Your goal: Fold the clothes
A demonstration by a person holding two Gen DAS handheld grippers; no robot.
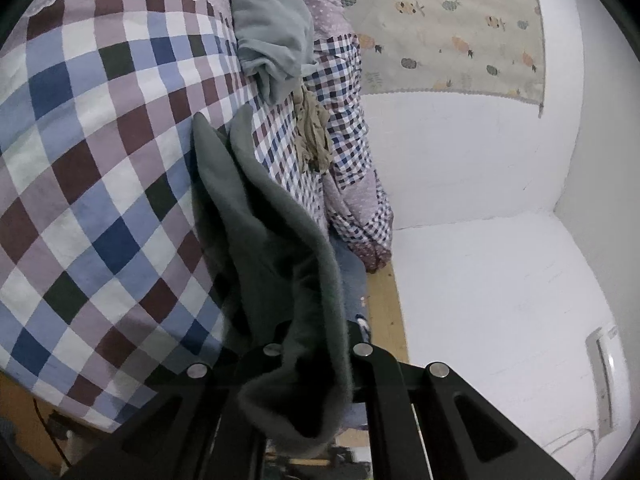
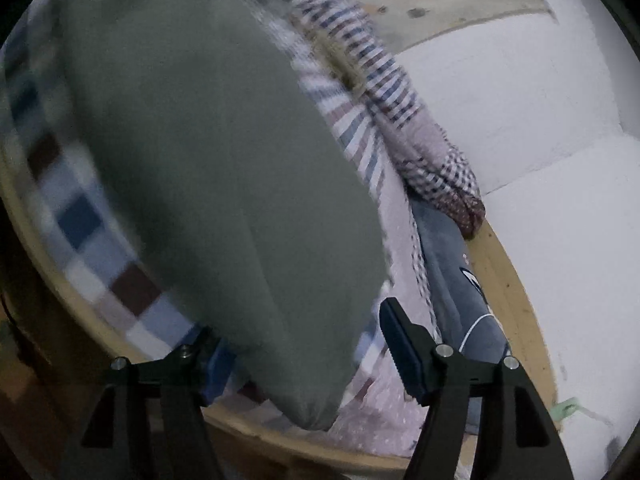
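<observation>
Grey-green fleece, a garment (image 1: 276, 248), is pinched in the left hand-held gripper (image 1: 316, 364) and hangs above the checked bed (image 1: 100, 160). The right hand-held gripper (image 2: 304, 344) stands spread around its lower edge at 6 o'clock; closing squarely on one layer is advised before stretching flat.

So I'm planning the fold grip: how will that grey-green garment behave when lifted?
Likely floppy: the grey-green garment sags in deep folds from the left gripper, whose jaws are shut on it. It looks thick and fleecy, so probably not slippery. In the right wrist view it hangs between the open jaws of the right gripper, so expect it to swing.
</observation>
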